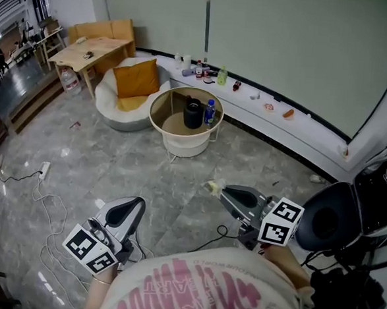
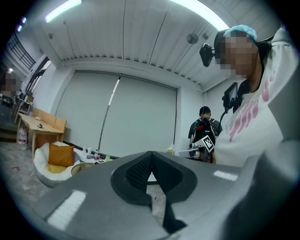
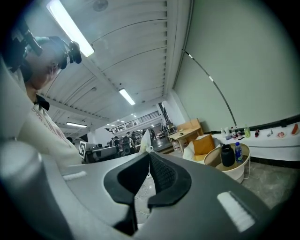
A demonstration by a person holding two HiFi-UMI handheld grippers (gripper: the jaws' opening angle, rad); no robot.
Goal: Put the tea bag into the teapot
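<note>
Tea bag (image 1: 212, 186) pinched in right gripper (image 1: 221, 191) tips, well apart from black teapot (image 1: 193, 113) on round table (image 1: 161, 123), so carry and drop look undone; left gripper (image 1: 138, 204) jaws together, empty.

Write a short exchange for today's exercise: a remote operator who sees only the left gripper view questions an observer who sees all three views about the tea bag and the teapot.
Operator: My left gripper has its jaws together with nothing between them. Is anything held elsewhere?
Observer: Yes. The right gripper has its jaws shut on the tea bag, which sticks out past their tips.
Operator: I can't see the target. Where does it stand?
Observer: The head view shows the dark teapot standing on the round table, right beside a blue-capped bottle.
</note>
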